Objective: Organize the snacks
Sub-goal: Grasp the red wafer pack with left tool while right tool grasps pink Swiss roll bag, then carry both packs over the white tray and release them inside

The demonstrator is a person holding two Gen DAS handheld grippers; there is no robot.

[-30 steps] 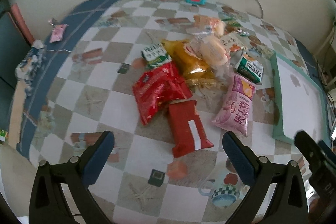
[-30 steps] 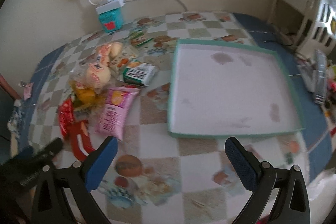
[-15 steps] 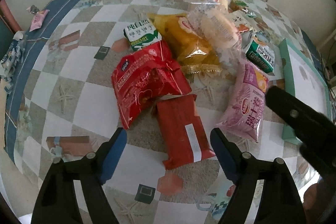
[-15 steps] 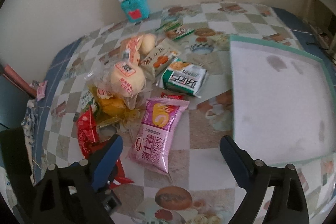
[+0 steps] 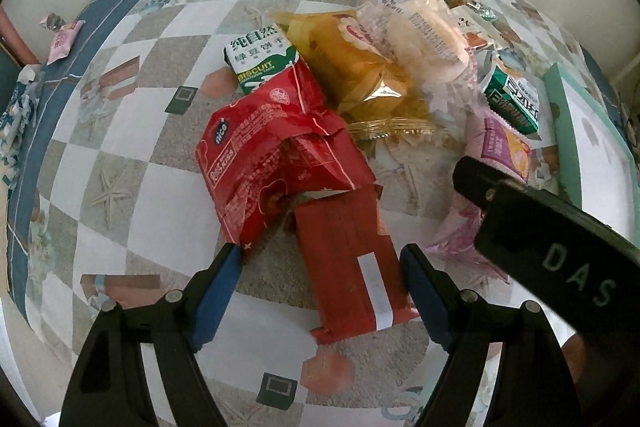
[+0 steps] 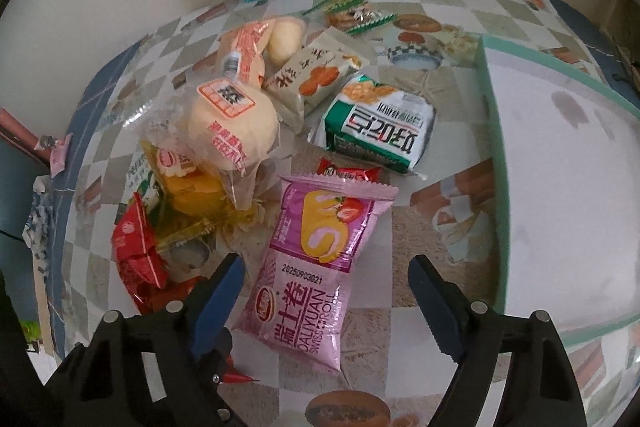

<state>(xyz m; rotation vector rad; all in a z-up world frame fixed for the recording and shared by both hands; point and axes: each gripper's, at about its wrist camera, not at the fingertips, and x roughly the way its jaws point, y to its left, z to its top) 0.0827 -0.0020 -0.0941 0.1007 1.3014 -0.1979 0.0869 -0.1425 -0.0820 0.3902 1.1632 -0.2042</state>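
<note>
Your left tongs (image 5: 320, 287) stand open at the bottom of the left wrist view, the flat red packet (image 5: 350, 267) lying between the fingers, untouched. Above it sits the crumpled red bag (image 5: 272, 163). Your right tongs (image 6: 324, 301) are also open, straddling the lower end of the pink Swiss roll pack (image 6: 316, 267). At the right edge, the green-rimmed tray (image 6: 494, 163) holds no snacks; its far side is cut off.
</note>
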